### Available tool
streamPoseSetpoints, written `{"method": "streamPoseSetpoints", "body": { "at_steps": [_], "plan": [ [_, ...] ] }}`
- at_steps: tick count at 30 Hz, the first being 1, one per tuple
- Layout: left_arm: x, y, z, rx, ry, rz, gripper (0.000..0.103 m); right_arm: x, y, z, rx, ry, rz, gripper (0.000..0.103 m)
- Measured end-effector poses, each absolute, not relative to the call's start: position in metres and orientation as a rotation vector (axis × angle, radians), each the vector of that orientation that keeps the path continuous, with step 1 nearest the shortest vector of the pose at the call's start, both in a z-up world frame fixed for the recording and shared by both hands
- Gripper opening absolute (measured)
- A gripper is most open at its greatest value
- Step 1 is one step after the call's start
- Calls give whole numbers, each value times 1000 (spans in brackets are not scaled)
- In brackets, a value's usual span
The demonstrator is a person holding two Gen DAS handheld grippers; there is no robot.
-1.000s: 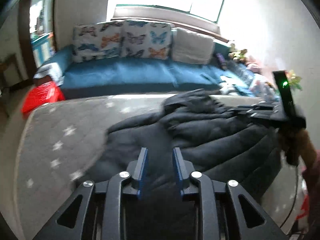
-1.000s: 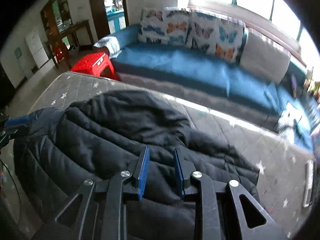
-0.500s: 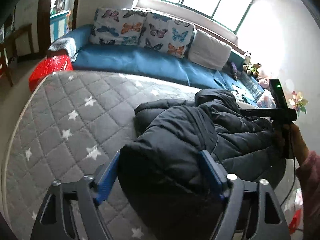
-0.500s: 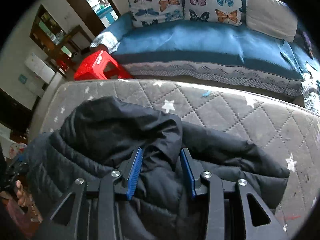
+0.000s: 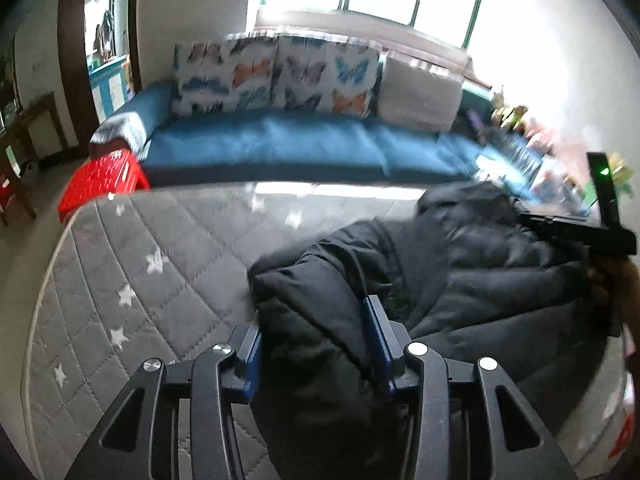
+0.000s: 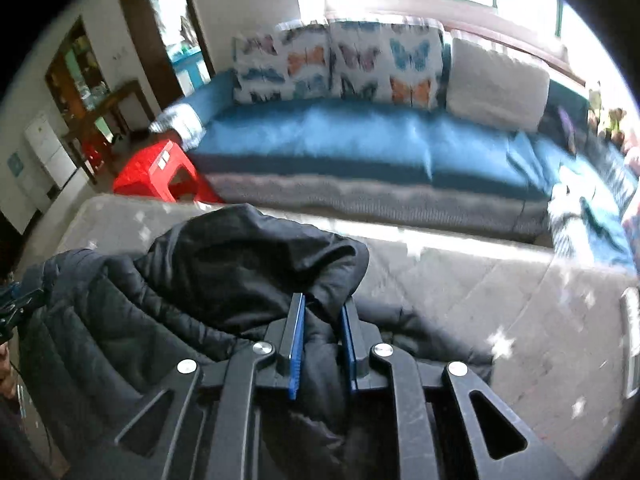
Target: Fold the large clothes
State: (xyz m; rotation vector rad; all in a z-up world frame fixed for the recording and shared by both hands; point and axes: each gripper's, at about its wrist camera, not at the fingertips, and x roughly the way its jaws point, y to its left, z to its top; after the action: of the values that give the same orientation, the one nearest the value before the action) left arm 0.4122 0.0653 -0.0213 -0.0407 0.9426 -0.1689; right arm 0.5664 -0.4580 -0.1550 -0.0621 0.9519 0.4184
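Both claws (image 5: 314, 332) closer on jacket (image 5: 460, 280)

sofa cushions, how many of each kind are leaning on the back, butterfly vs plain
butterfly cushions: 2
plain cushion: 1
total: 3
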Motion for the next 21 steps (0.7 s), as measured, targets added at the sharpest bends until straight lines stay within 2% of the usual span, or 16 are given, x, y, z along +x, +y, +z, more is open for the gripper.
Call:
{"method": "streamPoseSetpoints", "body": {
  "at_steps": [2, 5, 13, 17, 21],
  "plan": [
    [419, 66, -36, -56, 974, -160, 53, 575, -453, -168, -66, 1007, 403, 22],
    [424, 69, -38, -67, 990, -154, 55, 569, -456, -151, -87, 970, 384, 24],
    [403, 75, 23, -81, 866, -95, 58, 518, -474, -88, -90, 847, 411, 26],
    [405, 45, 41, -84, 847, -201, 58, 511, -459, -92, -138, 862, 441, 26],
    [434, 18, 23, -110, 925, -311, 58, 515, -454, -113, -121, 909, 458, 26]
  ]
}}
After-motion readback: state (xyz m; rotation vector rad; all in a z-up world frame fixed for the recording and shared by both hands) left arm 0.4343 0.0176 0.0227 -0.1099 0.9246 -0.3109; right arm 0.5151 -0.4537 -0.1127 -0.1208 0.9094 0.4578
